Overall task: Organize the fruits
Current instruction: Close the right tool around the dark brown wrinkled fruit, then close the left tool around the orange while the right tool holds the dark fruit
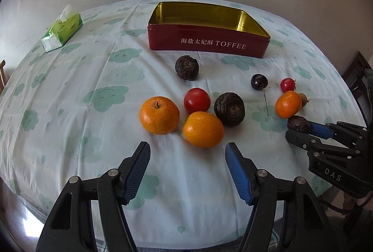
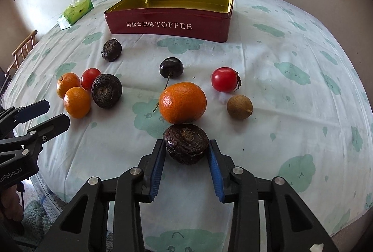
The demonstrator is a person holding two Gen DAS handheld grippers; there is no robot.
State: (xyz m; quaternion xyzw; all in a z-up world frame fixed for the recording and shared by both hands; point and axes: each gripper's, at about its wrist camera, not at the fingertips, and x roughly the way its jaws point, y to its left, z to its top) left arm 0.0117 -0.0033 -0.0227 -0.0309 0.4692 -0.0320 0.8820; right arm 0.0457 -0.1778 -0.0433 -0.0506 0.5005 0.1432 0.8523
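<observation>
1. Tissue pack (image 2: pixel 75 11): far left of the table (image 2: pixel 268 135), well apart from the fruit. Its print is too small to read.
2. Left tool (image 1: pixel 187 152): released, nothing between its pads. It hangs just short of two oranges (image 1: pixel 202 129), which lie straight ahead of it and touch each other. Beyond them are a tomato (image 1: pixel 197 100) and a dark wrinkled fruit (image 1: pixel 229 108).
3. Tin (image 2: pixel 172 25): red, open, at the back centre, with no fruit seen inside it. Its front wall reads "TOFFEE" after a line of Chinese characters.
4. Right tool (image 2: pixel 186 149): pads set on either side of a wrinkled fruit (image 2: pixel 185 147), judged clenched on it. The fruit sits on the cloth, touching a large orange (image 2: pixel 183 102) behind it.
5. Governing relation: the tin lies directly beyond the held fruit, with the orange and a cherry (image 2: pixel 171 67) between, so a lift before travel seems needed.
6. Right side: a second tomato (image 2: pixel 224 79) and a small brown fruit (image 2: pixel 239 106), loose.
7. Tool bodies read "DAS" and "enRobot.AI", the latter cut off.
</observation>
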